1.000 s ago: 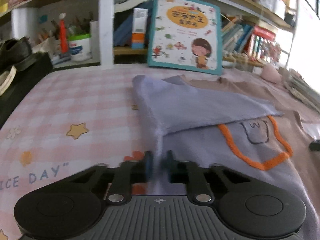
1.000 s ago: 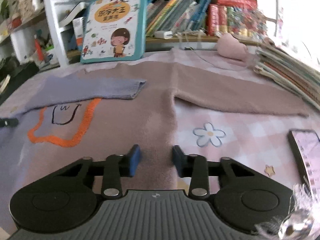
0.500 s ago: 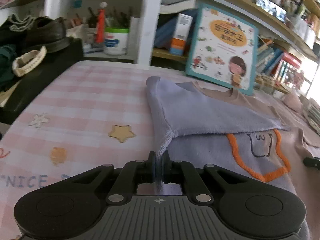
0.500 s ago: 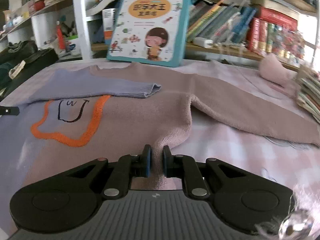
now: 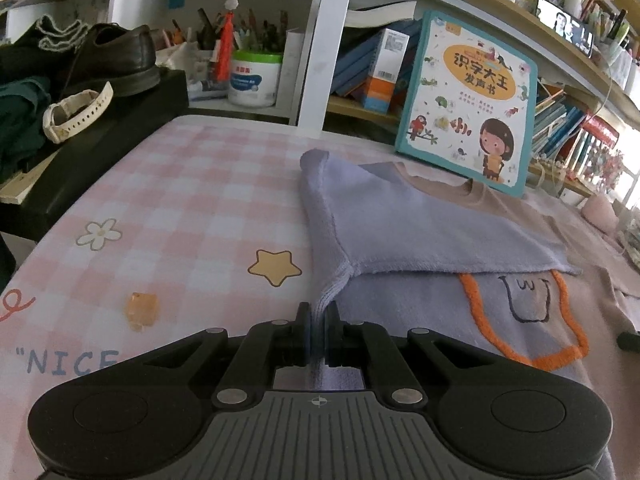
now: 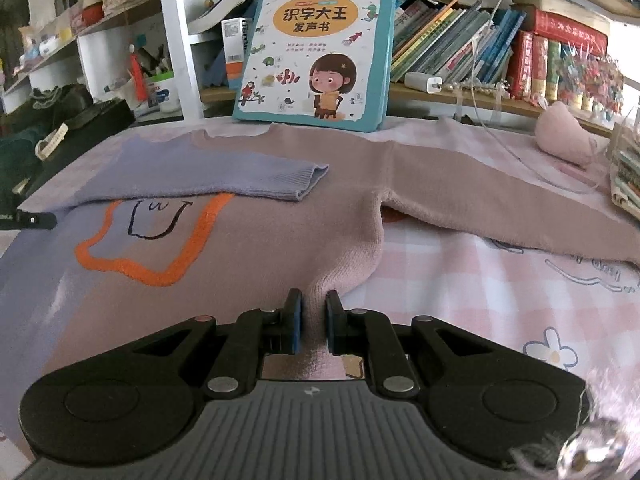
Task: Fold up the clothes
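Counter (image 5: 168, 184): covered by a pink checked cloth printed with stars, flowers and the word "NICE"; it carries everything below.
Bookshelf (image 6: 460, 92): runs along the far edge of the counter, packed with books, a pen pot and boxes.
Sweater (image 6: 280, 216): lies flat across the middle of the counter, lilac on one half and dusty pink on the other, with an orange outline and a small drawn face on the chest.
Lilac sleeve (image 5: 420, 232): folded inward over the chest, its cuff just beside the orange outline.
Pink sleeve (image 6: 500, 204): stretched out sideways across the cloth, toward a stack of books at the counter's edge.
Picture book (image 6: 320, 48): stands upright against the bookshelf, just behind the sweater's collar.
Black shoe (image 5: 116, 60): sits on a dark box off the counter's side, next to a white watch strap (image 5: 76, 114).
Left hand-held gripper (image 5: 317, 330): clamped tight on the sweater's lilac side edge, below the armpit.
Right hand-held gripper (image 6: 313, 326): pinching a ridge of the pink side edge, the knit bunched between its pads.
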A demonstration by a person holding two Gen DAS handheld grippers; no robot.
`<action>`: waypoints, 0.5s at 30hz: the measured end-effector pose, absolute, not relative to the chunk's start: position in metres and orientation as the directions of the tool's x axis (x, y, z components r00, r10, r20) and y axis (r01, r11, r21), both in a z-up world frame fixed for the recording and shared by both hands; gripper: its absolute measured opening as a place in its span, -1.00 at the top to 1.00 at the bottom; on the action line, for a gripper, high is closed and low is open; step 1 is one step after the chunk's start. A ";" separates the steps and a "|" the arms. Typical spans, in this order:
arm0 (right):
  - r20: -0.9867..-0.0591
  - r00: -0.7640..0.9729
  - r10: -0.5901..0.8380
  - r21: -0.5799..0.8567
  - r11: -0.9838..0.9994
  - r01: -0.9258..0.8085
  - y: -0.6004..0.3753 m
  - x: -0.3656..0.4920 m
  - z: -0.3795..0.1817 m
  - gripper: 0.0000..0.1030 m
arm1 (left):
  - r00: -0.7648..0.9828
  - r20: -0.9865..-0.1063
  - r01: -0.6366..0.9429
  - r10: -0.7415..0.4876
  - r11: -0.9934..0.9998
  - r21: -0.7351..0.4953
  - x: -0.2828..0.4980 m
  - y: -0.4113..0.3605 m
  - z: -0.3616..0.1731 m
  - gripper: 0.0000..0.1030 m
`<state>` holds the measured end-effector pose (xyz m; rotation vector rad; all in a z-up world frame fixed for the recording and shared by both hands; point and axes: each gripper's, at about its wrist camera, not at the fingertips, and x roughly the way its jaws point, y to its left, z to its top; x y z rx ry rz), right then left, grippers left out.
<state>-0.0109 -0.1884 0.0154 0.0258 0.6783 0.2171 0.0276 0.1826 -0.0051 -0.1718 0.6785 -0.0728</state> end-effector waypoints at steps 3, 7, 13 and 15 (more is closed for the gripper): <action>-0.618 0.760 0.198 0.089 0.979 -0.183 -0.188 -0.011 0.016 0.71 | 0.782 -0.614 -0.005 -0.106 0.984 -0.176 0.022 0.182 -0.002 0.83; -0.599 0.781 0.179 0.082 0.983 -0.163 -0.191 -0.019 0.020 0.19 | 0.805 -0.587 0.004 -0.088 0.990 -0.142 0.000 0.174 0.013 0.50; -0.569 0.807 0.156 0.090 0.988 -0.127 -0.209 -0.037 0.033 -0.25 | 0.838 -0.534 0.045 -0.116 0.989 -0.143 -0.038 0.156 0.034 -0.33; -0.568 0.810 0.147 0.090 0.989 -0.116 -0.215 -0.044 0.036 -0.40 | 0.841 -0.523 0.062 -0.139 0.985 -0.162 -0.047 0.149 0.038 -0.43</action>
